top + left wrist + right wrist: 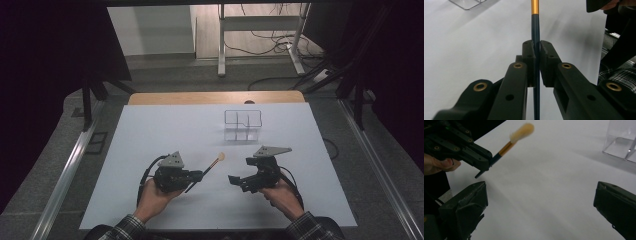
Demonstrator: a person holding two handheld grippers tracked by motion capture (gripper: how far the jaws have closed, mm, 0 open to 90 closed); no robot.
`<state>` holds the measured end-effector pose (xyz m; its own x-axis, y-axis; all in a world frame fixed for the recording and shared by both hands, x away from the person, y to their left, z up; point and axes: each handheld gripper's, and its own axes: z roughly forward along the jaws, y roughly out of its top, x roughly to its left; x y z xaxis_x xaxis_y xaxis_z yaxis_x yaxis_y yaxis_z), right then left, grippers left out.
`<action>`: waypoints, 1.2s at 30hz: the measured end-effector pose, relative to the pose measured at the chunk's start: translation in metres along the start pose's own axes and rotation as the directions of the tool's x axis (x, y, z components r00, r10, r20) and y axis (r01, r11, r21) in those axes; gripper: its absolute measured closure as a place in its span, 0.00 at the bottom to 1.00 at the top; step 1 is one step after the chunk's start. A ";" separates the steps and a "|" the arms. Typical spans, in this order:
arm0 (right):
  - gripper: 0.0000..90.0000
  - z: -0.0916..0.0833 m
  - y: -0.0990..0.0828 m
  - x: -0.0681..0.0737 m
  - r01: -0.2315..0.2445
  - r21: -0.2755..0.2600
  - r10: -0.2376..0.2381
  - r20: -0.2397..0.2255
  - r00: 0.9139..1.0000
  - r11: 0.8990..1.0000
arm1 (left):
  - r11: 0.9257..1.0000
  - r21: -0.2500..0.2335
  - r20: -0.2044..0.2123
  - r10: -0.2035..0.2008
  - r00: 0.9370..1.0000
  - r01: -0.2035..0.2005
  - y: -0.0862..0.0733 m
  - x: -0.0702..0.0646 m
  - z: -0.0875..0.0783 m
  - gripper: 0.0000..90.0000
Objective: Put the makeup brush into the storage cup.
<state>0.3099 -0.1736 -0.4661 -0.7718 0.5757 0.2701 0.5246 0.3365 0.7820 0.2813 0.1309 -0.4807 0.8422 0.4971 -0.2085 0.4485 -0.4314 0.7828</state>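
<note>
My left tongs are clamped on one slim makeup brush with a dark blue handle, a gold ferrule and a pale fluffy tip, pinched low on the handle so most of its length juts ahead of the jaws, raised off the white surface. My right tongs stand wide with nothing between them, just beside the brush tip and facing it. Risks as I judge them: the grip is thin pads on a thin round shaft, so the brush could pivot or slide in the left jaws if the right pair nudges it before closing; if the right pair bites the soft tip rather than the ferrule, the bristles would splay and the hold would be poor; releasing the left too early would drop the brush onto the surface. The clear plastic organiser box with divided compartments sits well ahead of both tongs, a little nearer the right pair; a long, tilted brush could catch its rim and shift the light box. Count: one brush, one organiser box, two tongs.
</note>
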 end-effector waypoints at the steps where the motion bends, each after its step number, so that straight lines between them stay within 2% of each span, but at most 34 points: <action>1: 0.00 0.001 0.001 0.000 0.002 0.000 -0.002 -0.004 1.000 1.000 | 1.000 0.001 0.000 0.004 1.000 -0.004 0.000 0.000 0.001 0.93; 7: 0.00 0.010 0.005 0.005 0.005 0.000 -0.005 -0.017 1.000 1.000 | 1.000 0.005 0.006 0.007 1.000 -0.008 0.001 0.000 0.005 0.93; 18: 0.00 0.019 0.013 0.007 -0.033 -0.009 0.033 -0.079 0.996 0.999 | 0.999 0.002 0.022 0.032 0.999 -0.032 0.004 -0.004 0.012 0.93; 25: 0.02 0.025 0.016 0.009 -0.042 0.009 0.043 -0.090 0.995 0.999 | 0.999 -0.010 0.038 0.053 0.998 -0.053 0.006 -0.007 0.013 0.93; 29: 0.11 0.026 0.018 0.009 -0.048 0.014 0.050 -0.100 0.994 0.999 | 0.998 -0.022 0.047 0.055 0.997 -0.054 0.007 -0.009 0.013 0.93; 36: 0.41 0.026 0.022 0.012 -0.039 0.016 0.040 -0.138 0.990 0.999 | 0.998 -0.024 0.050 0.062 0.997 -0.061 0.007 -0.010 0.013 0.93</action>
<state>0.3217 -0.1405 -0.4603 -0.7920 0.4808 0.3762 0.5597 0.3259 0.7619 0.2795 0.1133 -0.4804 0.8822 0.4314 -0.1884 0.3890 -0.4427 0.8079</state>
